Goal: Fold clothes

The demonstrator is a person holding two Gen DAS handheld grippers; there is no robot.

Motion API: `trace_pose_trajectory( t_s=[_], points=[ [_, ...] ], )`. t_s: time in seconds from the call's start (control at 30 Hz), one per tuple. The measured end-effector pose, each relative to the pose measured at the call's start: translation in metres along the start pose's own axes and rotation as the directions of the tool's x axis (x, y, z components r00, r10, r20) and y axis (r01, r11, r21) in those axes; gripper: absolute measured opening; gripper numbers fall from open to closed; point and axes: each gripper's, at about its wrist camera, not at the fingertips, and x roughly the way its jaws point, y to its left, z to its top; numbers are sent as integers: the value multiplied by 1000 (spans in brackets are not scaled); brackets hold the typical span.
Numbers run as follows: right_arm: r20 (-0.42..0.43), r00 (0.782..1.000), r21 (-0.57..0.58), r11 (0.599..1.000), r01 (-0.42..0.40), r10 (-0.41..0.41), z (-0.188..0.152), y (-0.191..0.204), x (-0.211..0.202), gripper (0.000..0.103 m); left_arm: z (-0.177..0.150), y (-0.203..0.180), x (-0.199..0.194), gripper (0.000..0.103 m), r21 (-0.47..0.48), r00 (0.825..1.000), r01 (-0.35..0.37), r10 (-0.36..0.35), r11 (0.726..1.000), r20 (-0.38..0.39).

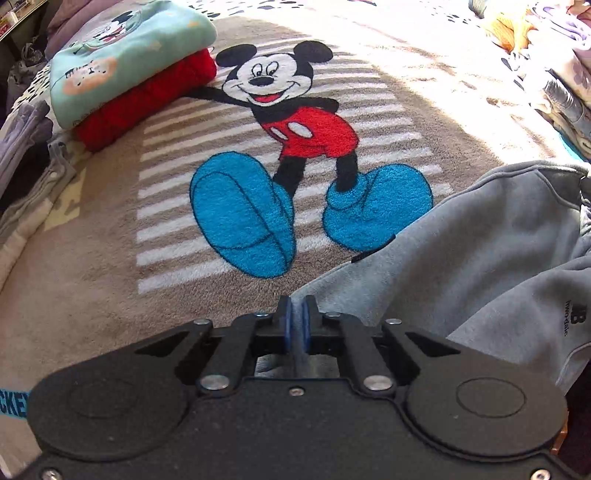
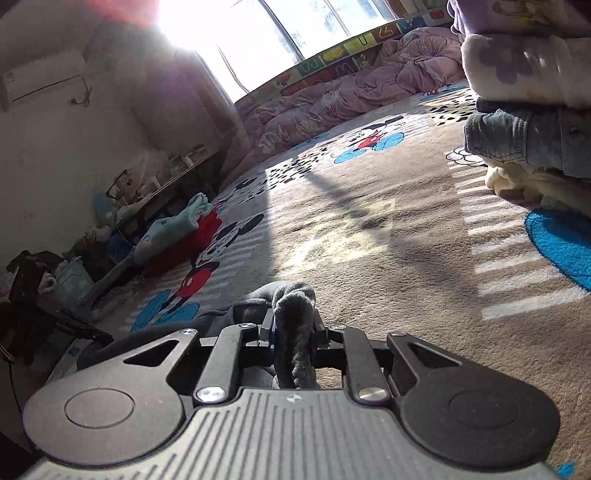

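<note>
Surface: beige blanket [image 1: 92,288] with a cartoon mouse print [image 1: 291,122].
Left of mouse's head: folded mint top [image 1: 122,51] on red garment [image 1: 147,99].
Right of mouse's shoes: grey sweatshirt [image 1: 461,266].

open blanket [image 1: 110,295] ahead; folded stack [image 1: 129,74] far left

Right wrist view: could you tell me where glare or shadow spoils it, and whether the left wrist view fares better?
Right wrist view: the window blows out white, flaring over the wall; long shadows cross the blanket. Left wrist view: evenly lit, sharp, only fisheye bending at the edges.
</note>
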Motion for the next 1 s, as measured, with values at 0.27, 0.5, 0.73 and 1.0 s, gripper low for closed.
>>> trace_pose_trajectory(
  t_s=[0.27,0.5,0.73,1.0],
  points=[
    [119,993,-39,999,21,-16,25,8,7,17,37,3,-34,3,-34,957,-127,131,991,260],
    [156,987,-83,995,60,-46,54,4,45,17,76,-2,-26,3,-52,890,-244,245,968,386],
    [116,990,-111,990,89,-76,69,-19,88,17,106,10,29,3,-76,899,-283,292,956,325],
    [5,985,-30,984,173,-173,59,-48,123,44,120,27,80,39,-164,927,-273,305,948,220]
  ],
)
